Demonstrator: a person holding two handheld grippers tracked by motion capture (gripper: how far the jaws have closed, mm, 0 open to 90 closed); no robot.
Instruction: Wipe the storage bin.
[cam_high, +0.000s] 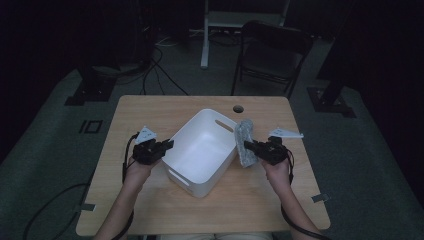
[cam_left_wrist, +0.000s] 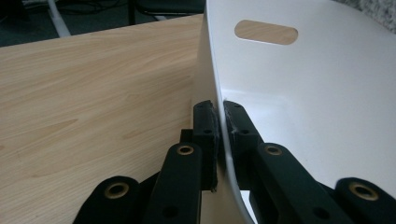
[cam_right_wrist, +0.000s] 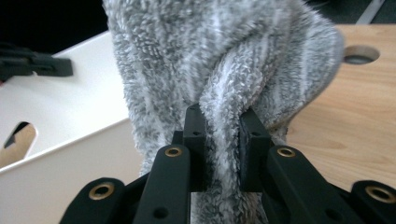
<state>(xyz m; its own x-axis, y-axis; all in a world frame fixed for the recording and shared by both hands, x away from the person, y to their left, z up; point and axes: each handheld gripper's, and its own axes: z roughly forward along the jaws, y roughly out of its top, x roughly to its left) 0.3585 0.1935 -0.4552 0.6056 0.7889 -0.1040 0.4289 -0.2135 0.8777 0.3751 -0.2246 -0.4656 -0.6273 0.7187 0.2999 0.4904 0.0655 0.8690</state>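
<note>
A white plastic bin (cam_high: 202, 150) with slot handles sits turned at an angle in the middle of the wooden table (cam_high: 150, 107). My left gripper (cam_high: 169, 145) is shut on the bin's left rim (cam_left_wrist: 217, 88), one jaw outside the wall and one inside. My right gripper (cam_high: 248, 145) is shut on a fold of a grey fluffy towel (cam_high: 244, 142), which hangs just to the right of the bin. In the right gripper view the towel (cam_right_wrist: 224, 60) bunches between the jaws, with the bin's wall (cam_right_wrist: 70, 121) to its left.
A round hole (cam_high: 238, 108) pierces the table near its far edge. Beyond the table a dark folding chair (cam_high: 272, 50) and a white stand (cam_high: 206, 35) sit on the floor. Cables (cam_high: 150, 70) lie on the floor at the far left.
</note>
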